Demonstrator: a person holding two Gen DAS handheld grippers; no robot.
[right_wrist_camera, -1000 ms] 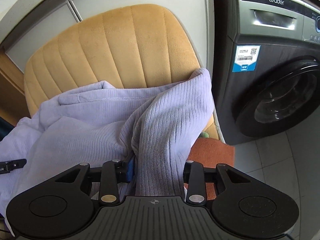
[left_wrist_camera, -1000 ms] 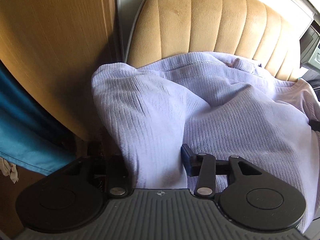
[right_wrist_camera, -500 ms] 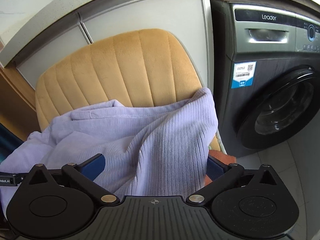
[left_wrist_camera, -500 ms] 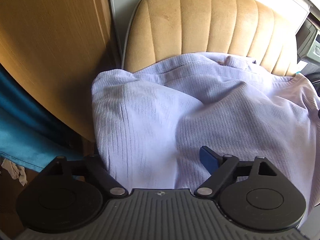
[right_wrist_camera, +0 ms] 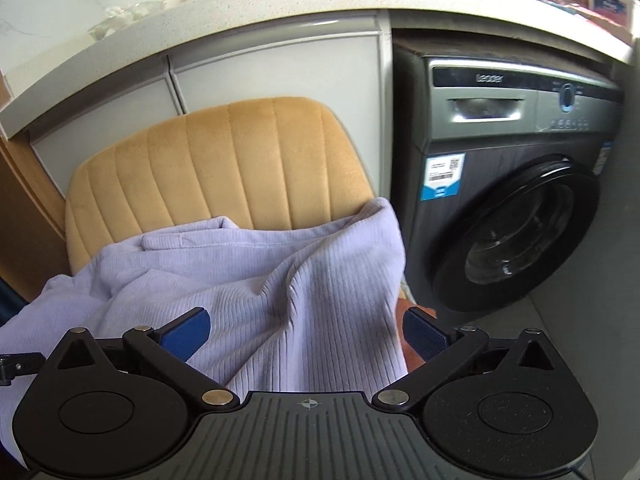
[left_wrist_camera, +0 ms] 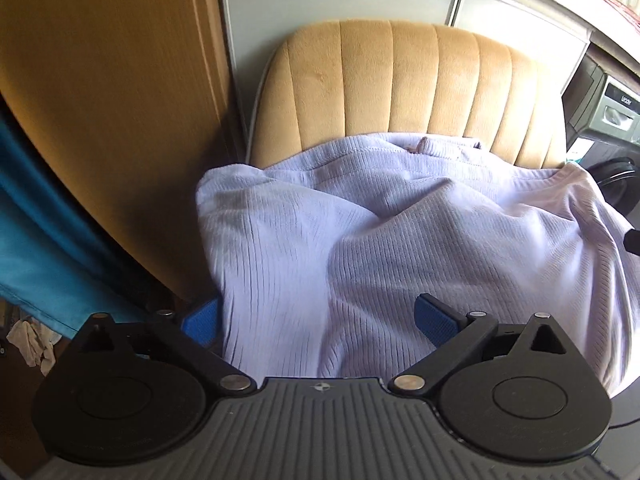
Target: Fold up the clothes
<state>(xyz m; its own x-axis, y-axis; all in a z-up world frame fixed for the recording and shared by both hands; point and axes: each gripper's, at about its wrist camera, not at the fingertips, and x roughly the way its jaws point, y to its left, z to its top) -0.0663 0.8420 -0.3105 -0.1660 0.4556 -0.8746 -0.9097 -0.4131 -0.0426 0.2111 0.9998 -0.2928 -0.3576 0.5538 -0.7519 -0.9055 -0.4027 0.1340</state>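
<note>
In the left wrist view, the left gripper [left_wrist_camera: 318,316] stands spread wide with nothing pinched, its blue pads either side of the lilac ribbed knit garment [left_wrist_camera: 400,248] that lies draped and rumpled on the seat of the mustard velvet channel-backed chair [left_wrist_camera: 392,80]. In the right wrist view, the right gripper [right_wrist_camera: 306,330] is likewise spread and empty over the garment's edge farthest from the chair's back, with the grey front-loading washing machine [right_wrist_camera: 520,200] beside the chair. The knit looks soft, light and floppy, likely to sag and stretch, so I would pinch it at a hemmed edge or corner.

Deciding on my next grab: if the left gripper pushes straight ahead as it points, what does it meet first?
Most likely the lavender ribbed garment, already lying between the open left gripper; the chair backrest sits behind it.
</note>
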